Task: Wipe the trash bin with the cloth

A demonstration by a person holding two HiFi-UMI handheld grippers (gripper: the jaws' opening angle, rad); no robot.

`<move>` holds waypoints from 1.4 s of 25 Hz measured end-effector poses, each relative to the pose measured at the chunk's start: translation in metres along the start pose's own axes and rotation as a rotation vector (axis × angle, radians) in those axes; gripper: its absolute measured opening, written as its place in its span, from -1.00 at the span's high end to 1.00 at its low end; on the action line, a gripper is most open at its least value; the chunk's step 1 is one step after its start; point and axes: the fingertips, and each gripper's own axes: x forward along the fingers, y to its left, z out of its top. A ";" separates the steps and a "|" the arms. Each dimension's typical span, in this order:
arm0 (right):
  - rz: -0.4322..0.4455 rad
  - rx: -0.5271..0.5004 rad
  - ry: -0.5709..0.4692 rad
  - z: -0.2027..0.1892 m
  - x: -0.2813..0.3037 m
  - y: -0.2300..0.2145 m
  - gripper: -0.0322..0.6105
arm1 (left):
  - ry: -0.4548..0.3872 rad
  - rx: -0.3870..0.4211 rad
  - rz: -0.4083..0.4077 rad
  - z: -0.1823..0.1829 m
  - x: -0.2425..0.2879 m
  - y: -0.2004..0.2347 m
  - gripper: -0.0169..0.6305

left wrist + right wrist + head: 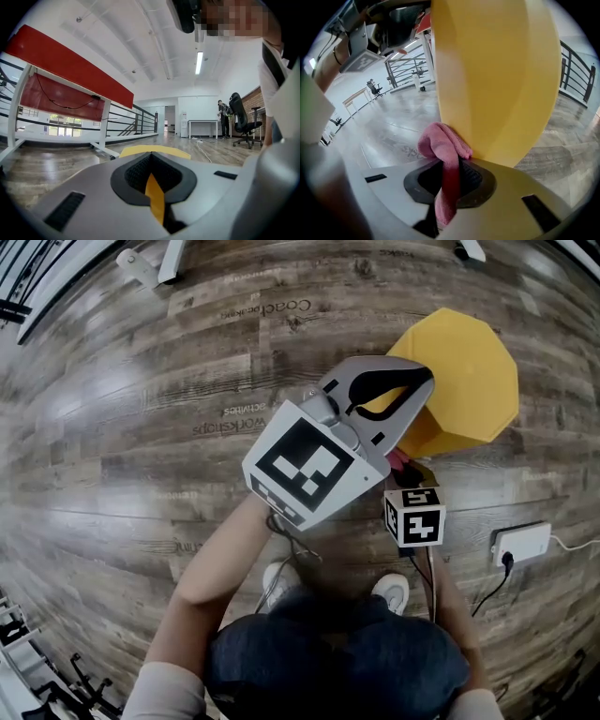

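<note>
The yellow trash bin (464, 376) stands on the wood floor in front of me, seen from above in the head view. My left gripper (419, 381) is held level over the bin's near edge, jaws shut and empty. In the left gripper view the left gripper (151, 158) shows only a strip of the bin's yellow top (154, 151) past its closed tips. My right gripper (449, 171) is shut on a pink cloth (443, 145), and the bunched cloth touches the bin's side wall (497, 70). Its marker cube (414, 515) shows low beside the bin, with a bit of cloth (397, 460) above it.
A white power strip (522, 543) with a plugged-in black cable lies on the floor at the right. My shoes (394, 592) stand just behind the bin. A red-topped table (70, 65), a railing, a white desk (204, 123) and an office chair (243, 122) stand further off.
</note>
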 end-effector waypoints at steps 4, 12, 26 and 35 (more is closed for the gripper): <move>0.035 -0.027 0.025 -0.002 -0.009 0.007 0.74 | -0.001 0.010 -0.020 -0.001 -0.001 -0.002 0.94; 0.151 -0.144 -0.207 0.085 -0.133 0.039 0.74 | 0.009 0.000 -0.045 0.000 -0.001 -0.001 0.95; 0.046 -0.116 -0.404 0.152 -0.149 0.036 0.74 | 0.038 0.097 -0.031 0.009 0.000 0.021 0.94; 0.036 -0.087 -0.232 0.109 -0.093 0.032 0.74 | 0.114 0.188 -0.062 0.003 0.018 0.031 0.94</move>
